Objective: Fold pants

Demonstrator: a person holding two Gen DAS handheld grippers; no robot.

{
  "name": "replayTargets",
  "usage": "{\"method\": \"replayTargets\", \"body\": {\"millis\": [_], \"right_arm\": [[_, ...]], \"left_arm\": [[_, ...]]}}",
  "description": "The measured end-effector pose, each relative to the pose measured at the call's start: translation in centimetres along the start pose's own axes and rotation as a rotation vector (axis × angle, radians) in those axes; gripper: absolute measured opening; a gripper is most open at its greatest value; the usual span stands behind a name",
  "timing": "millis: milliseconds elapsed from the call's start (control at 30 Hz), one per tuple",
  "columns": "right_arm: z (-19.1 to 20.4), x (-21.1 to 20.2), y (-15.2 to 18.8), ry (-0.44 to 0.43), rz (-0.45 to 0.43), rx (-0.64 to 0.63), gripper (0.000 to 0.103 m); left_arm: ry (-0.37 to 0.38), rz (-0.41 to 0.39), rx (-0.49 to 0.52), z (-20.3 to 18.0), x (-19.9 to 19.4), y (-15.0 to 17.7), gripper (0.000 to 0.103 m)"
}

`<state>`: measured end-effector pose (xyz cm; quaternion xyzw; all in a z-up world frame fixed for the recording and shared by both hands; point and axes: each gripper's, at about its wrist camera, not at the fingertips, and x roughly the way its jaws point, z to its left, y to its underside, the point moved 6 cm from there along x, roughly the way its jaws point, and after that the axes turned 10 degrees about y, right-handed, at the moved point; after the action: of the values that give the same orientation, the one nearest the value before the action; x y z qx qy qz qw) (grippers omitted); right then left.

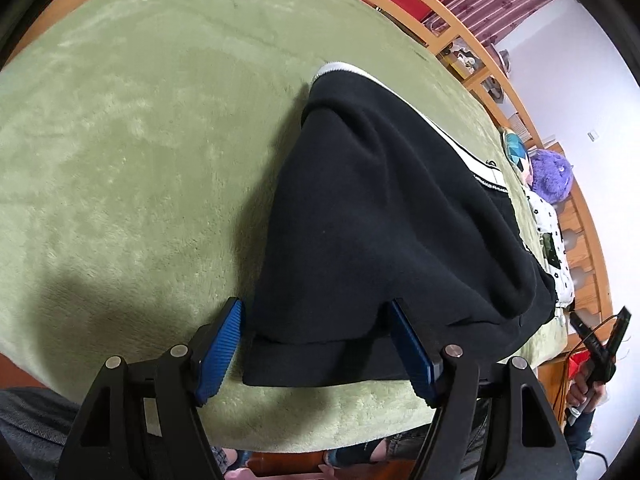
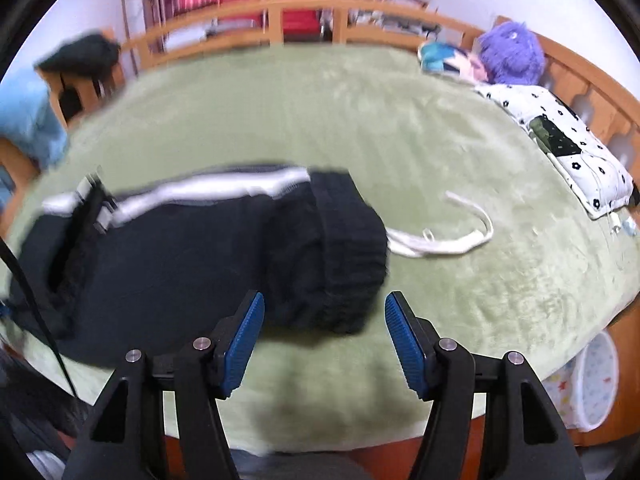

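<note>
Green plush blanket (image 1: 140, 140) covers the whole bed, and a wooden rail (image 2: 304, 12) runs along its far side with striped red curtains behind it. On that blanket I count one pair of black pants (image 1: 380, 220), bunched rather than flat, with a white stripe along one side. From my right wrist camera the same pants (image 2: 192, 248) lie left of centre, the ribbed end nearest me, and one loose white cord (image 2: 444, 240) curls on the blanket just beside that end. Farther back on the right I see one white pillow with black flower print (image 2: 560, 140), one purple fuzzy toy (image 2: 512, 56) and one teal cushion (image 2: 436, 60) next to it. One white basket with coloured stars (image 2: 592, 384) stands off the bed at the lower right. A person in a light blue shirt (image 2: 28, 120) is at the far left edge, blurred.

I have two tools in play. My left hand-held gripper (image 1: 316, 344) points forward low over the near edge of the bed, its two blue pads spread wide, one on each side of the hemmed end of the pants; the right pad (image 1: 412, 352) touches or overlaps the cloth, the left pad (image 1: 220, 352) sits just beside it, and nothing is clamped. My right hand-held gripper (image 2: 324, 344) is also spread wide, hovering above bare blanket with the ribbed end of the pants just ahead between the pads. In the left camera I see the right tool (image 1: 600, 352) off the bed edge, gripped in a hand.
</note>
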<state>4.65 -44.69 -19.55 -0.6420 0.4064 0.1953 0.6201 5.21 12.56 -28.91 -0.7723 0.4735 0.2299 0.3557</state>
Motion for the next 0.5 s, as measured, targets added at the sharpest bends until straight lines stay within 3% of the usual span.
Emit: {"method": "replayTargets", "body": {"millis": [100,233,300,333,400,500], "right_arm": [[1.8,0.2,-0.8,-0.052,-0.017,0.053,0.062],[4.7,3.8,-0.1,-0.076,0.059,0.049,0.062],[5.9,6.6,1.0,-0.042,0.160,0.027,0.062],[6.3,7.7,1.6,-0.031,0.202,0.020,0.061],[7.1,8.7,2.3,-0.007,0.230,-0.006,0.059],[7.0,7.2,1.9,-0.021,0.185,-0.041,0.055]], "left_arm": [[0.001,-0.003,0.009,0.0,0.1,0.0,0.071],[-0.027,-0.010,0.033,-0.3,0.3,-0.2,0.071],[-0.042,-0.024,0.064,-1.0,0.4,-0.4,0.050],[-0.055,-0.031,0.075,-1.3,0.4,-0.6,0.045],[-0.068,-0.058,0.108,-2.5,-0.3,-1.0,0.018],[-0.042,-0.113,0.234,-8.1,-3.3,-2.3,0.018]]}}
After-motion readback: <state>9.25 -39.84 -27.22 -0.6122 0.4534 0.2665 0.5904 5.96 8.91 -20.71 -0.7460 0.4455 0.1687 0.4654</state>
